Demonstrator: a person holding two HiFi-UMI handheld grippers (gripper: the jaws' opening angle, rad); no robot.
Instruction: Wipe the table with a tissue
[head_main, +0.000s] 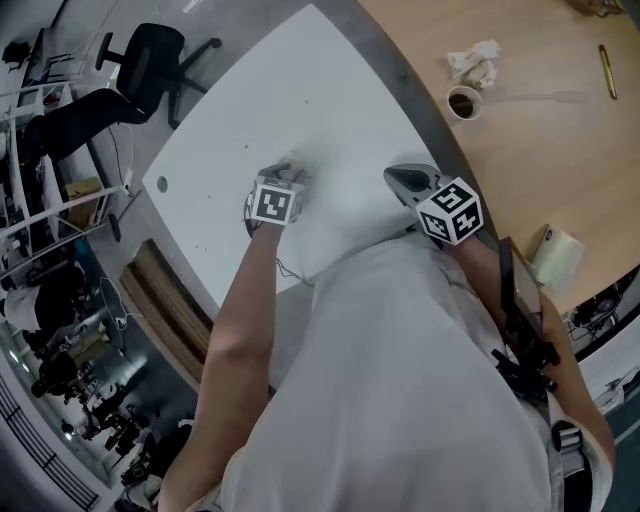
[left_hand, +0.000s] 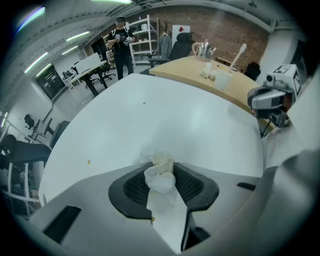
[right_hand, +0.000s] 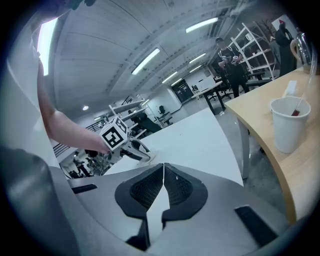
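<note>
White crumpled tissue (left_hand: 159, 181) — pinched in left claw (left_hand: 163, 168), right claw (right_hand: 163, 169) closed, empty.

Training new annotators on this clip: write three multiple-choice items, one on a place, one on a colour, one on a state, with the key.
1. The paper cup stands on: A the floor; B the wooden table; C a shelf.
2. The table under the left gripper is: A white; B black; C red.
3. The right gripper has its jaws: A together, empty; B wide apart; C clamped on a cup.
Key: B, the head view shows it on the wood; A, the surface round the held tissue is white; A, its own view shows the pads meeting.
</note>
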